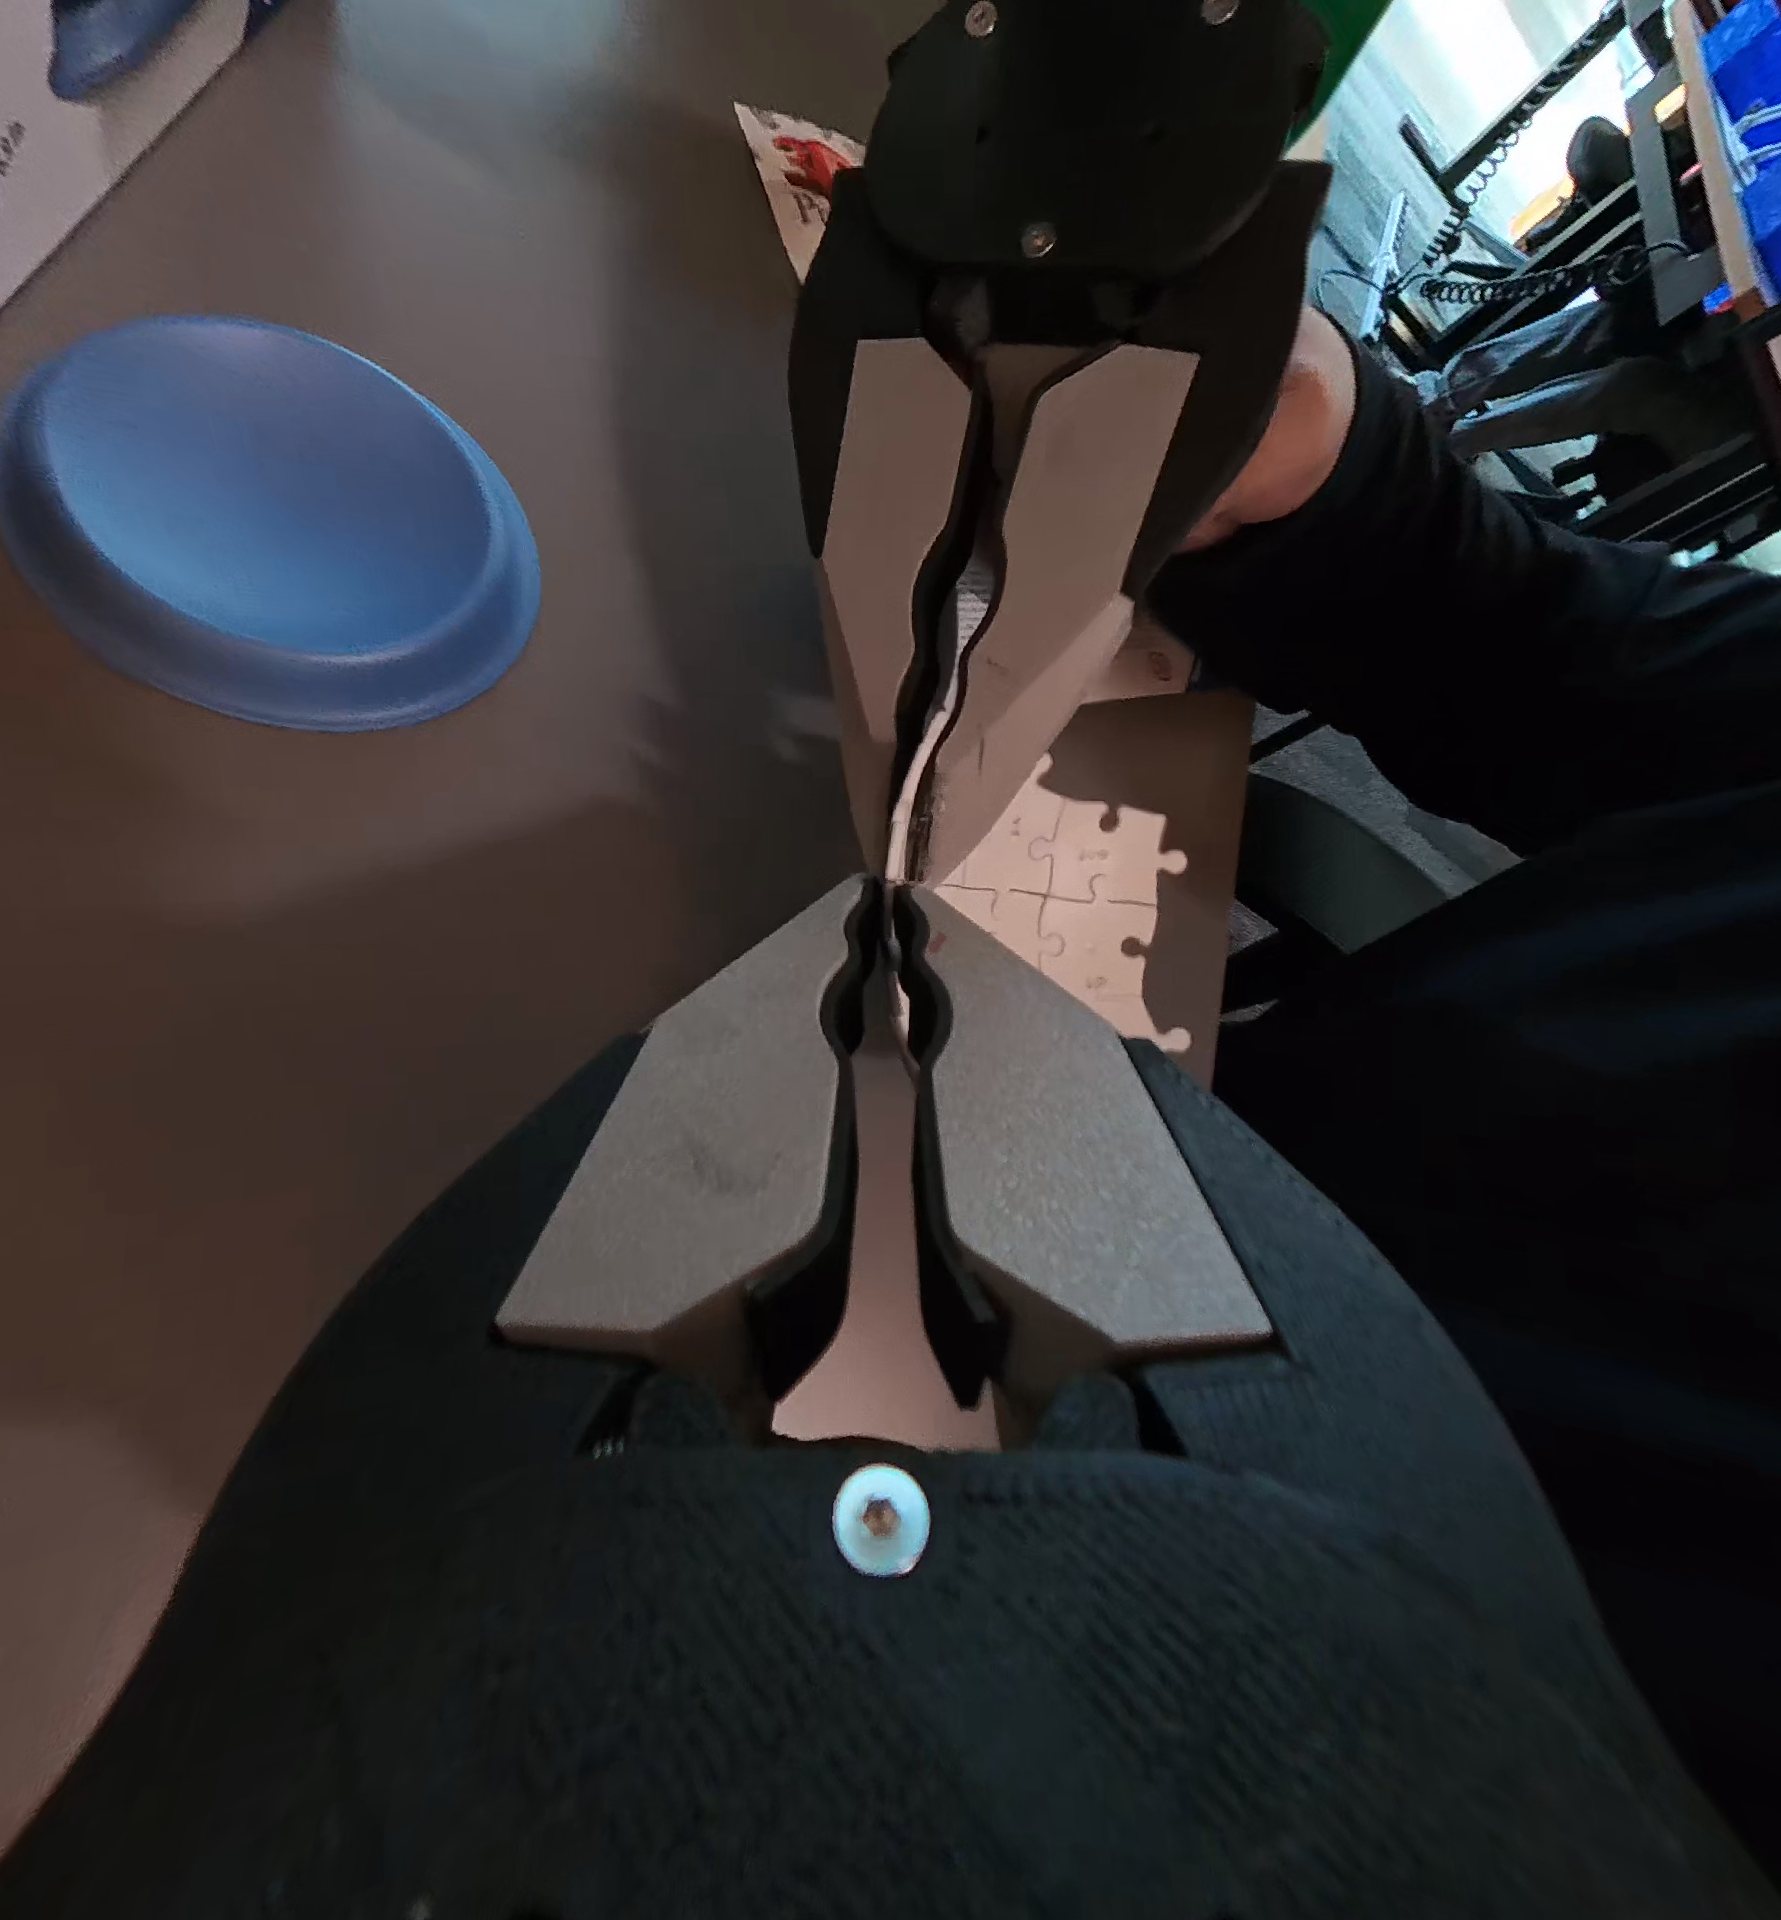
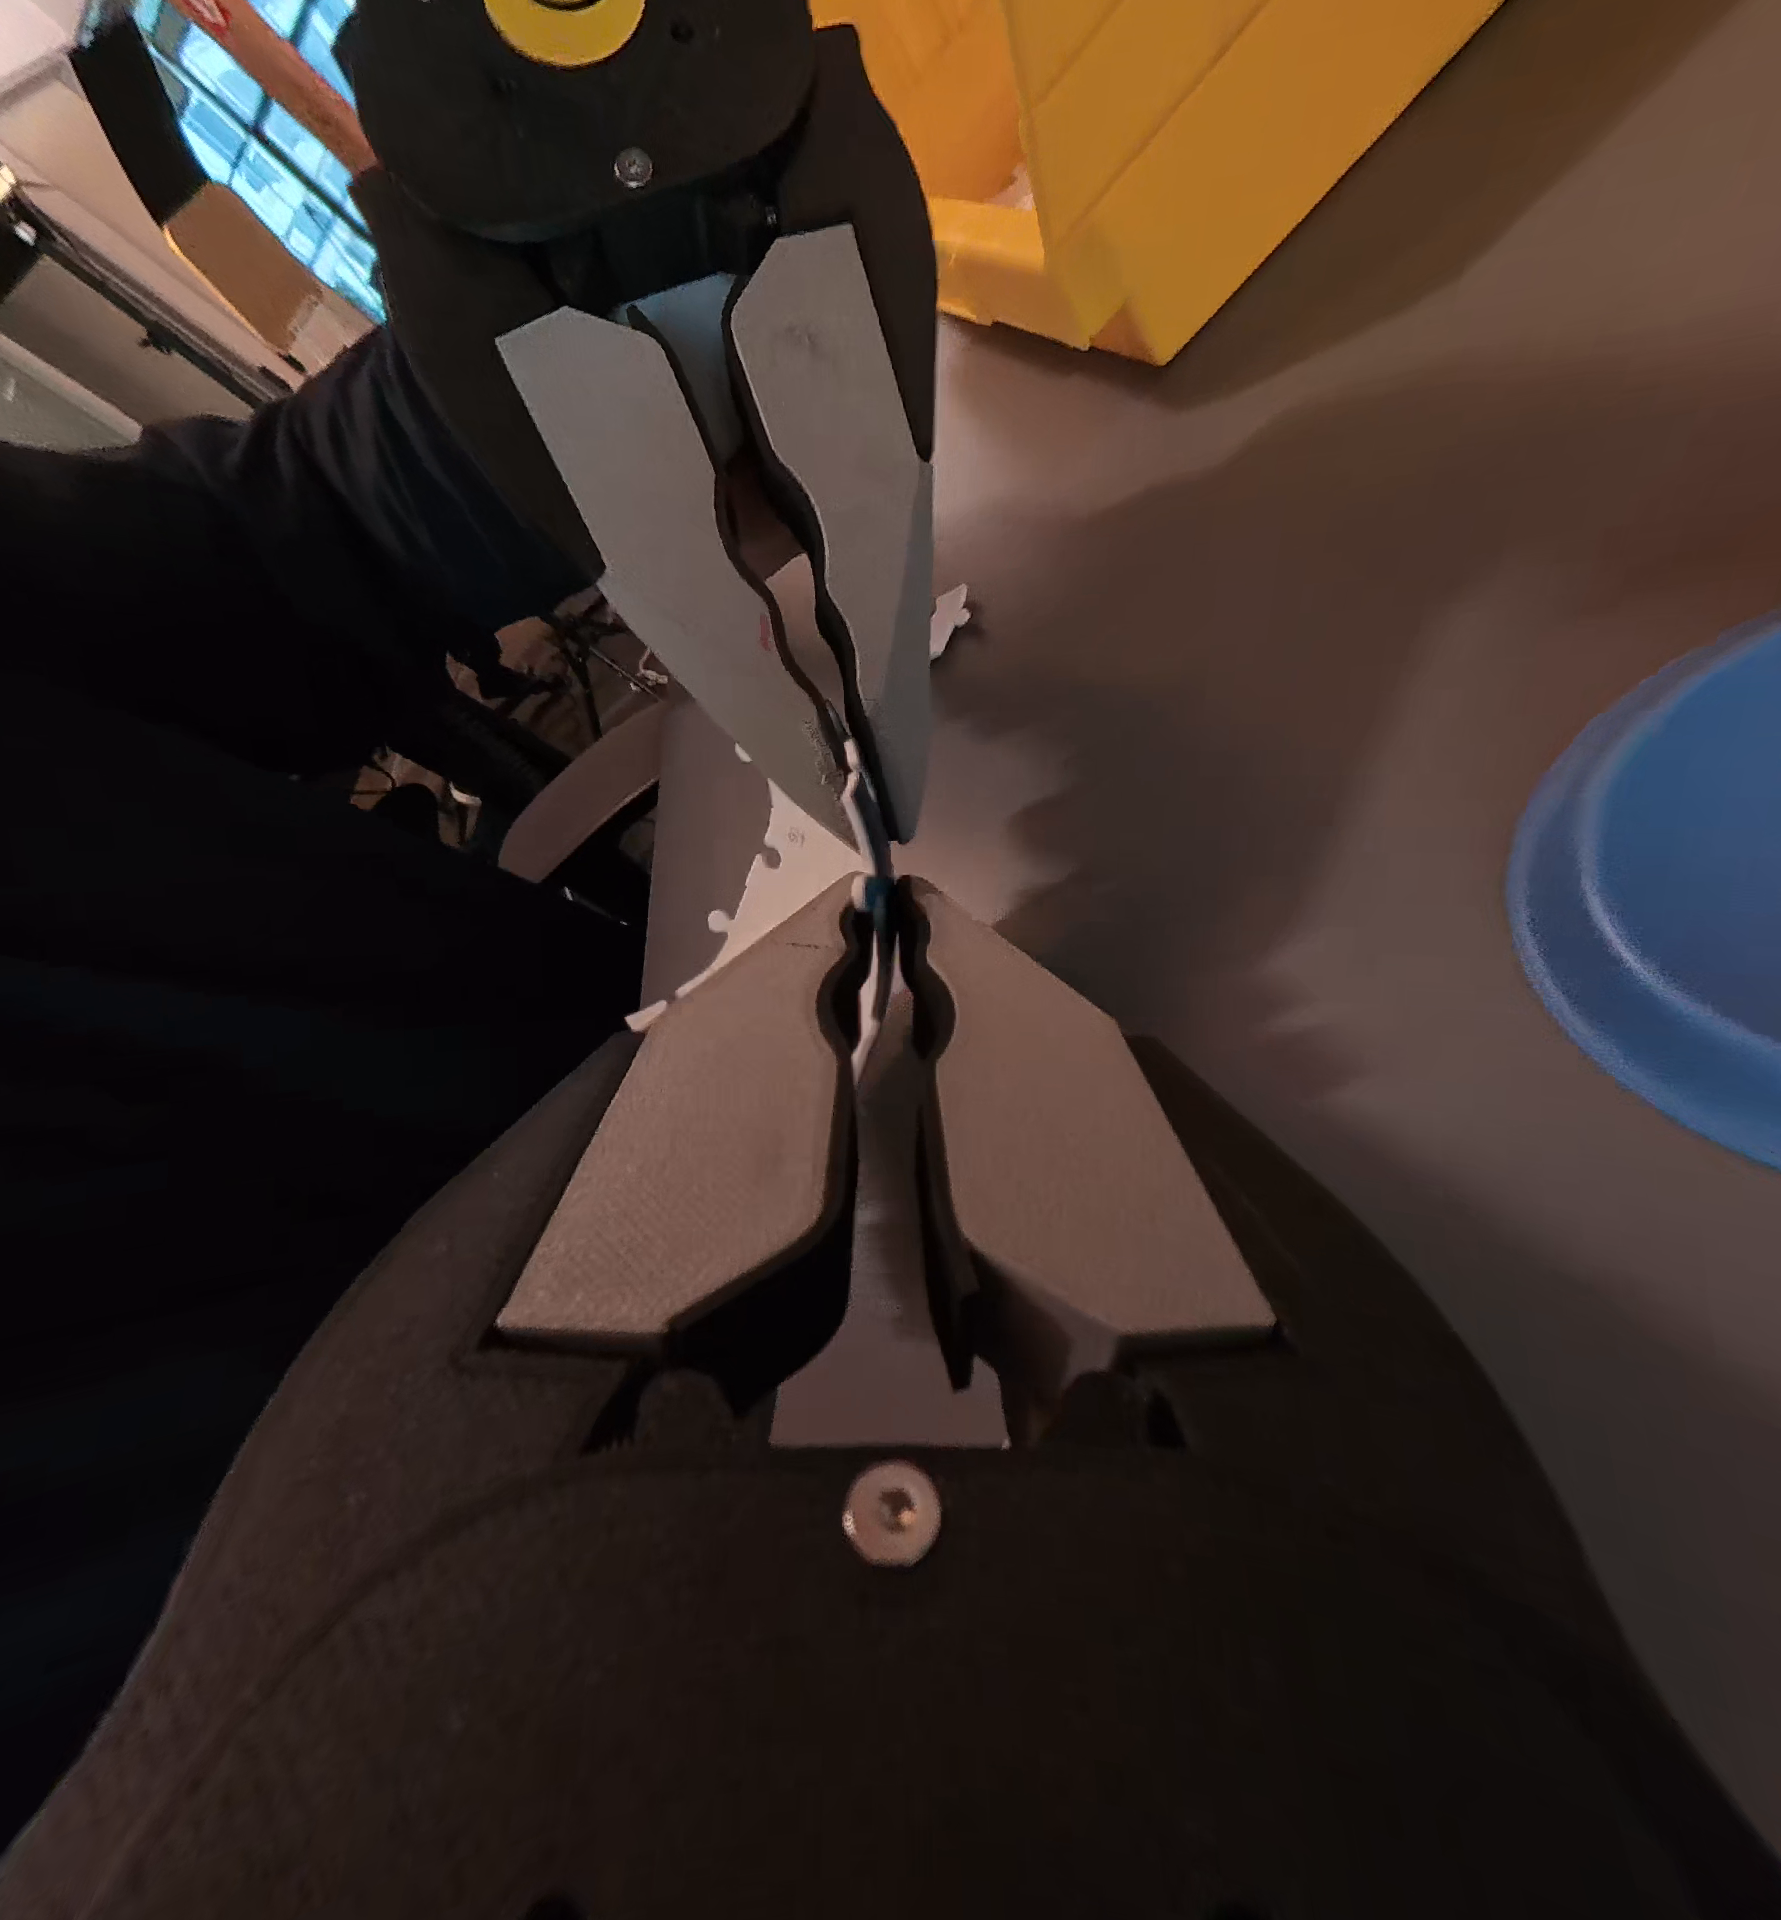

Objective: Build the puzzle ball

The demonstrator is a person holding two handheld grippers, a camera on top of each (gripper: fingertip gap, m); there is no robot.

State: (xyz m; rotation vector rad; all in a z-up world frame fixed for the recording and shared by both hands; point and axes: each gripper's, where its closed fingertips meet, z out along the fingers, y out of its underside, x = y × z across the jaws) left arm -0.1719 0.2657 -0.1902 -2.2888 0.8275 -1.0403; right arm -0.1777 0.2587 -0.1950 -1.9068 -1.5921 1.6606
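Gripping puzzle pieces (image 1: 1062, 904): both hand-held grippers clamped | brown table (image 1: 294, 935), blue dish (image 1: 262, 520) | yellow bins (image 2: 1177, 156)

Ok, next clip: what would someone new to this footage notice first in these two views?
The two grippers meeting tip to tip at the centre: the left gripper and the right gripper, both clamped on thin white puzzle pieces held over the brown table. Next comes the blue dish on the table, left in the left wrist view. A yellow bin stands at the top of the right wrist view.
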